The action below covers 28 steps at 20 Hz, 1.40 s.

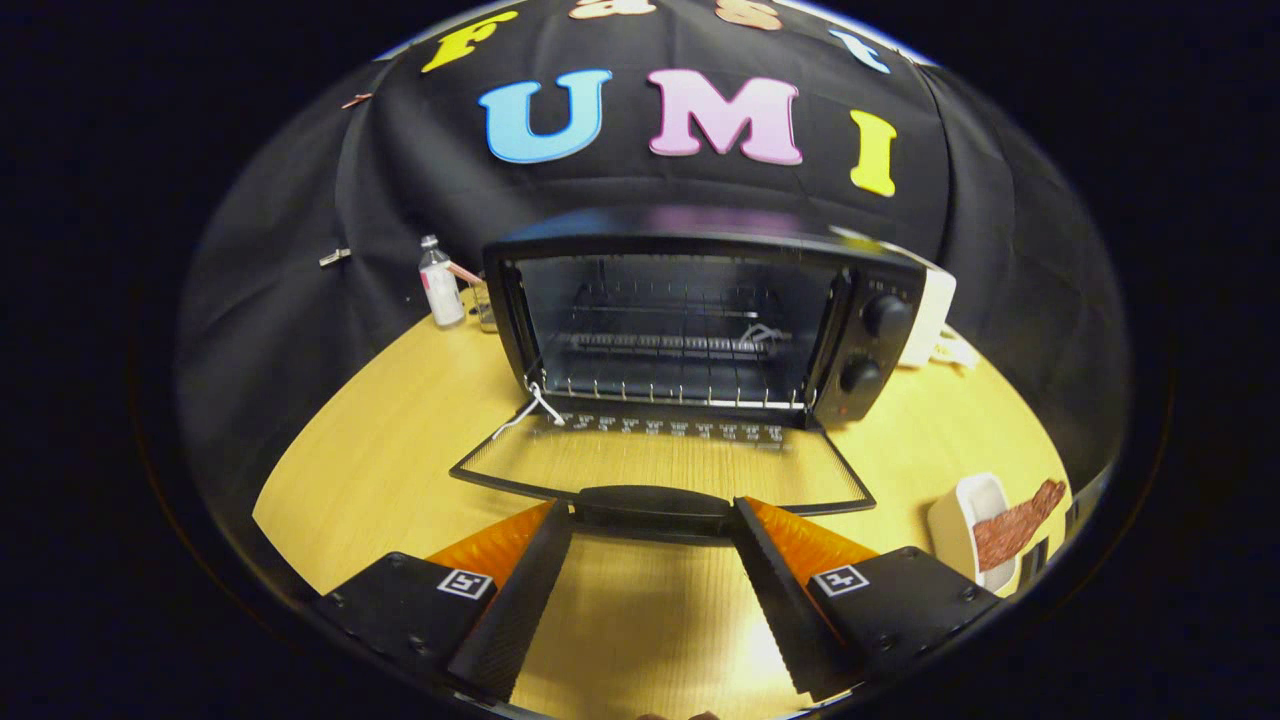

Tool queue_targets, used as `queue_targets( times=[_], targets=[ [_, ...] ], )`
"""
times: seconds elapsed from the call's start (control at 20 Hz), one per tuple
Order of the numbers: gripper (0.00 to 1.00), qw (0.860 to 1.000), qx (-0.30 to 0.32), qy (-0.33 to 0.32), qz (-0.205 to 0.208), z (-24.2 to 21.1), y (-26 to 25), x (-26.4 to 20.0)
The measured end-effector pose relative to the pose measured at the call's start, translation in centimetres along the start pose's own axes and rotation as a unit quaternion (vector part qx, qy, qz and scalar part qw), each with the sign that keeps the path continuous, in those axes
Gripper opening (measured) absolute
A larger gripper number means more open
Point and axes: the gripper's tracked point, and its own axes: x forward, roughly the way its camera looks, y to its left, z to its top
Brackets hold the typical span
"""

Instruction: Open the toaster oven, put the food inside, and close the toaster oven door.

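On the yellow wooden table [380,470] the toaster oven [700,320] stands with its glass door [660,462] dropped flat toward the gripper [655,520], so the cavity and its wire rack [670,345] lie open for loading. The gripper's fingers are spread wide and hold nothing; their tips sit at either end of the door handle [655,505], seemingly apart from it, which suits a hand that has done with opening. Off to the right, beyond the right finger and well apart from the oven, the food [1012,528] waits: a reddish-brown, rough-textured strip lying across a small white dish [955,520]. Judging by this, fetching it comes next.
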Motion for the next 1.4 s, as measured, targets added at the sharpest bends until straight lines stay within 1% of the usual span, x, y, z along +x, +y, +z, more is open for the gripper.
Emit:
queue_targets(
  times=[0.15,0.35,0.55,0.65,0.85,1.05,1.15,1.4],
  targets=[
    [0.99,1.0,-0.003,0.021,0.005,-0.8,-0.3,0.2],
    [1.0,1.0,-0.022,0.009,0.019,-0.2,-0.2,-1.5],
    [1.0,0.998,-0.044,-0.035,0.035,3.7,-0.7,-4.9],
    [1.0,0.997,-0.048,-0.058,0.033,5.9,-1.6,-6.9],
    [0.98,0.994,-0.039,-0.098,0.018,10.0,-4.7,-10.2],
    [0.98,0.993,-0.031,-0.118,0.004,12.4,-8.8,-11.6],
    [0.98,0.993,-0.024,-0.112,-0.007,12.9,-11.5,-11.5],
    [0.98,0.998,0.008,-0.062,0.003,12.3,-18.6,-10.1]
  ],
)
